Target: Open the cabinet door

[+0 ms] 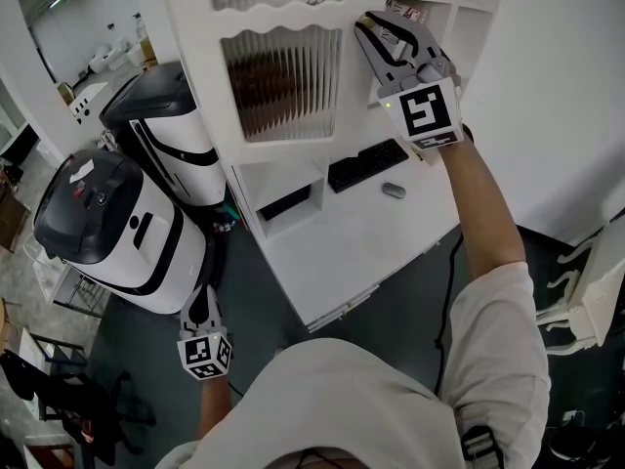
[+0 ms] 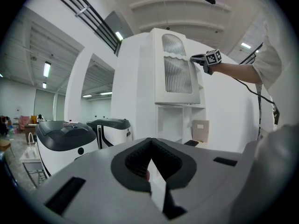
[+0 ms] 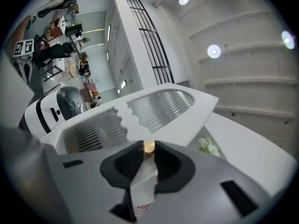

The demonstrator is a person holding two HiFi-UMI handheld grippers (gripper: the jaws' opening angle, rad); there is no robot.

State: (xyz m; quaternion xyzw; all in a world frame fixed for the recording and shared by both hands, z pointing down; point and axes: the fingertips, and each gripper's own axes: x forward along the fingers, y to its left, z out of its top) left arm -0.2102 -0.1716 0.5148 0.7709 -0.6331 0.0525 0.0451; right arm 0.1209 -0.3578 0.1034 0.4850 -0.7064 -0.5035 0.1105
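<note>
Brass knob [image 3: 148,146] clamped in right gripper [image 3: 148,148], cabinet door [image 3: 187,120] edge ajar, left gripper [image 2: 150,146] jaws together.

2 white-and-black machines [image 1: 107,223] stand on dark floor [image 1: 249,301] beside a white desk [image 1: 391,233] under ceiling lights [image 2: 46,69].

Desk [image 1: 376,237] below, machines [image 1: 127,233] left of door [image 1: 283,81]

A black keyboard [image 1: 368,164] and a grey mouse [image 1: 394,191] lie near each other on the white desk [image 1: 371,237].
</note>
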